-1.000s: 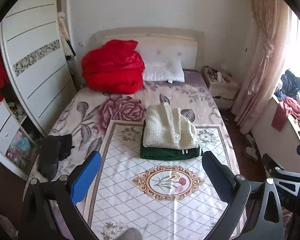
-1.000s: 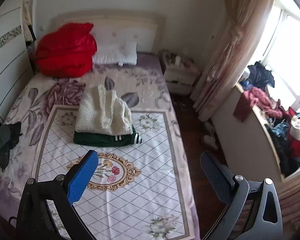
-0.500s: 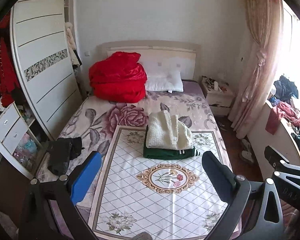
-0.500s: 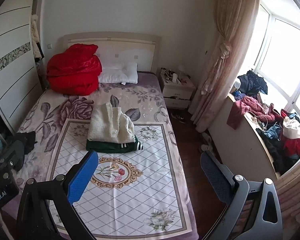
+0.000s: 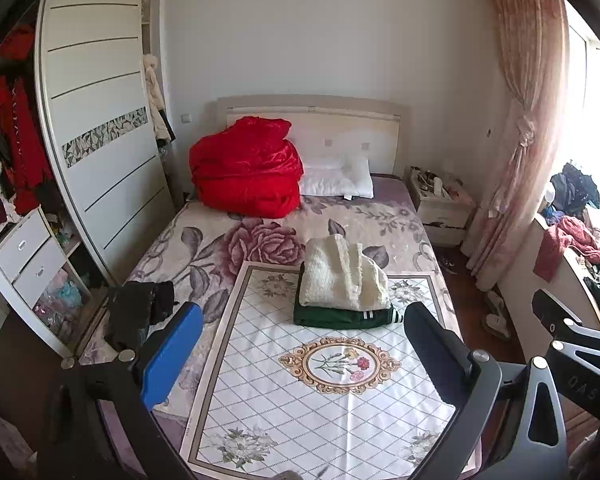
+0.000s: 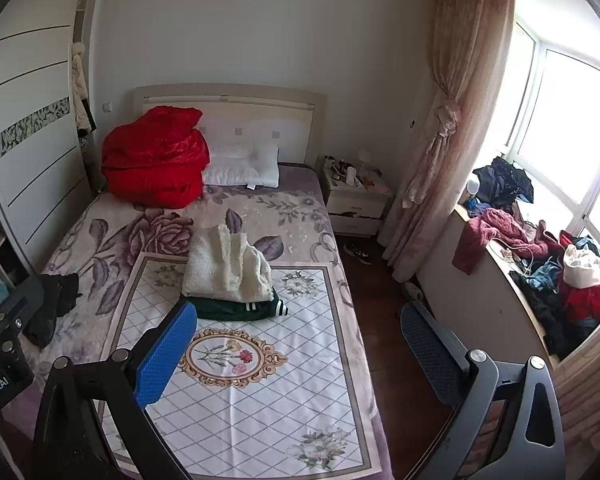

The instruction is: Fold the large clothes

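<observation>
- Both grippers have drawn back and risen from the bed [image 5: 204, 248] since a second ago, so more of the room shows.
- At the bed's left edge lies a crumpled black garment [image 5: 138, 312].
- On the diamond-patterned mat [image 5: 300, 400] sits a folded cream fleece [image 5: 342, 274] stacked on a folded green garment [image 5: 340, 317] (white stripes at its right end).
- Left gripper [image 5: 302, 354]: fingers wide apart, holding nothing, well short of the stack.
- Right gripper [image 6: 298, 354]: likewise spread and empty, right finger over the floor beside the bed.
</observation>
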`<control>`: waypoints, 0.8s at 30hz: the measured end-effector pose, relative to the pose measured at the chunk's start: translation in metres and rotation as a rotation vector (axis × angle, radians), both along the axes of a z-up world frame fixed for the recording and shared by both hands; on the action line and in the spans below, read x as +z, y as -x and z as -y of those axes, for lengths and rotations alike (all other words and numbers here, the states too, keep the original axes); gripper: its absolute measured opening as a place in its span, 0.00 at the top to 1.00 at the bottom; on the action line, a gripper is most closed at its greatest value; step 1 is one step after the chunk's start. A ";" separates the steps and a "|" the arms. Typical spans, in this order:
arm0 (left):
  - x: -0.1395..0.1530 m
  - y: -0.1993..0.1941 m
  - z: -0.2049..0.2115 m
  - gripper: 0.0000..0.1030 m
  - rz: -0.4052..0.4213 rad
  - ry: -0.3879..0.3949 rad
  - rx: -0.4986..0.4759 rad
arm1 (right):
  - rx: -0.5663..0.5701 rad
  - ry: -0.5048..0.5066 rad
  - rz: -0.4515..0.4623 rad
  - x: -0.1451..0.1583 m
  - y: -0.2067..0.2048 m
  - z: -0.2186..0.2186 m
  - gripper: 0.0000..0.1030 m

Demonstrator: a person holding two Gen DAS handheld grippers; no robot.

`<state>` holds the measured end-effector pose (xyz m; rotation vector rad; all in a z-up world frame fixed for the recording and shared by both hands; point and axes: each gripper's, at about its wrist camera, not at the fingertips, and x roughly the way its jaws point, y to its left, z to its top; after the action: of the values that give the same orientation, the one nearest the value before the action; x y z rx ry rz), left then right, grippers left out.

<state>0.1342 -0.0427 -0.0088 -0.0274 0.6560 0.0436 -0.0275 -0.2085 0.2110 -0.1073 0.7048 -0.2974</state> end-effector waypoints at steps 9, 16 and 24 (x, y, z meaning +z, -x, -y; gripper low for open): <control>0.001 0.004 -0.001 0.00 0.003 -0.010 0.005 | 0.008 -0.009 -0.011 -0.002 -0.003 0.005 0.00; 0.005 0.007 -0.001 0.00 0.008 -0.016 0.011 | 0.025 -0.025 -0.009 -0.001 -0.003 0.004 0.00; 0.007 0.009 0.000 0.00 0.013 -0.021 0.019 | 0.036 -0.043 -0.005 -0.002 0.003 -0.001 0.00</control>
<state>0.1253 -0.0425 -0.0016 -0.0138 0.6417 0.0687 -0.0306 -0.2077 0.2095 -0.0798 0.7135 -0.2480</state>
